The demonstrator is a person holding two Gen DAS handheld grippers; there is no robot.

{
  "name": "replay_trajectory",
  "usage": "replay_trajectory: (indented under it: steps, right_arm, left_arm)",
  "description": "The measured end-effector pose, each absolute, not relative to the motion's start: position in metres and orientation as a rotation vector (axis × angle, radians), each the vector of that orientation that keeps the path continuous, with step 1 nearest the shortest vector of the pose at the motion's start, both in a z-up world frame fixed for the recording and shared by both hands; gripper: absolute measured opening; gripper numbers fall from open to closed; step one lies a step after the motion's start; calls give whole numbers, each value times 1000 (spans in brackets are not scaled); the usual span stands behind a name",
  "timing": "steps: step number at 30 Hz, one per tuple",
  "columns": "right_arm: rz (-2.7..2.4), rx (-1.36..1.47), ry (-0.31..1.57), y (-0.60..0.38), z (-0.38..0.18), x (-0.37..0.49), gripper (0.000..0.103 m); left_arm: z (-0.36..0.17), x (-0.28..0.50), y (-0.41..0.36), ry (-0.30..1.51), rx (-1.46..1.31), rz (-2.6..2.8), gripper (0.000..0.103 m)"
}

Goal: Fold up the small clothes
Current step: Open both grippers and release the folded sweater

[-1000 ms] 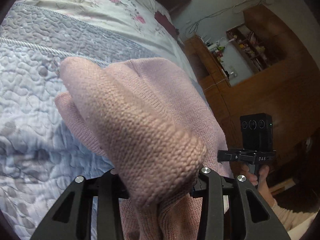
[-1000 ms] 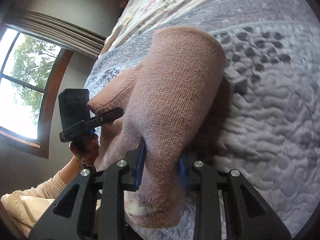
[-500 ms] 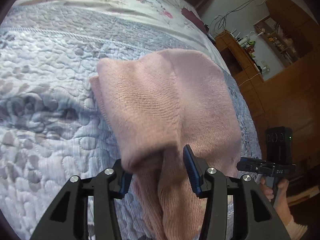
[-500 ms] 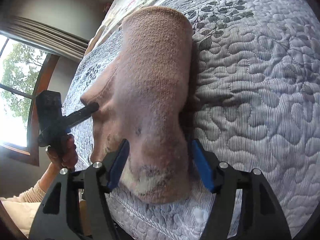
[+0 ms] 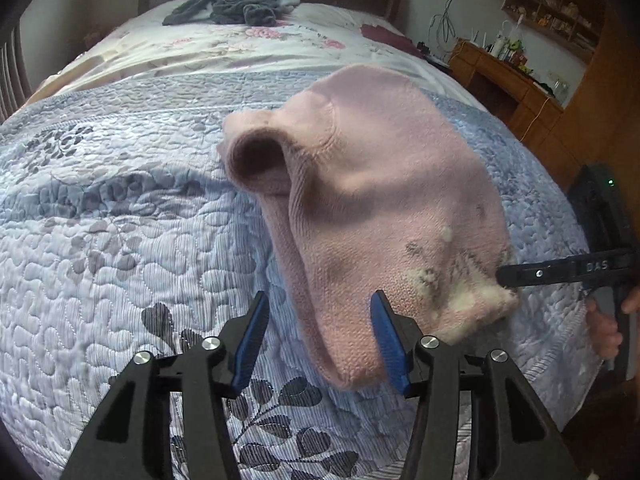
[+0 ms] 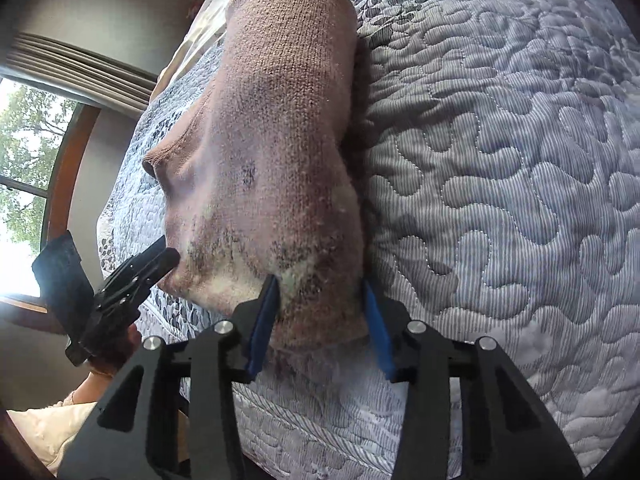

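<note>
Sweater (image 5: 372,200) is lying folded on the quilt (image 5: 120,240), near the bed's edge. Left gripper (image 5: 316,344) and right gripper (image 6: 320,320) are both gaping apart, straddling its near hem, gripping nothing. Releasing looks finished; next, probably, comes tidying the loose sleeve or another fold.

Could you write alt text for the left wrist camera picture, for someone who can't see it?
A folded pink knit sweater lies on a blue-grey quilted bedspread, just beyond the open left gripper, whose blue-padded fingers grip nothing. The right gripper reaches the sweater's white-patterned edge from the right. A grey garment lies crumpled at the far end of the bed.
</note>
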State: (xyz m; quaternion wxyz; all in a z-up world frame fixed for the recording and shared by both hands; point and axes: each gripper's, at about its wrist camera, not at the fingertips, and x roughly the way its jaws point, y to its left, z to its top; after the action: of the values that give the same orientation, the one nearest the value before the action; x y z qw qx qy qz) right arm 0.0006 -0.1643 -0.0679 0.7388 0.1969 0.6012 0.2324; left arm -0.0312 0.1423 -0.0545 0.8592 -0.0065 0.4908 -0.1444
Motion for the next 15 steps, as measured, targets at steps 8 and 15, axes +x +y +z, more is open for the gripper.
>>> replay_trajectory:
  steps: [8, 15]
  right_arm:
    - [437, 343, 1306, -147, -61, 8, 63]
    - [285, 140, 1228, -135, -19, -18, 91]
  left_arm:
    - [-62, -26, 152, 1096, -93, -257, 55]
    - [-29, -44, 149, 1109, -44, -96, 71]
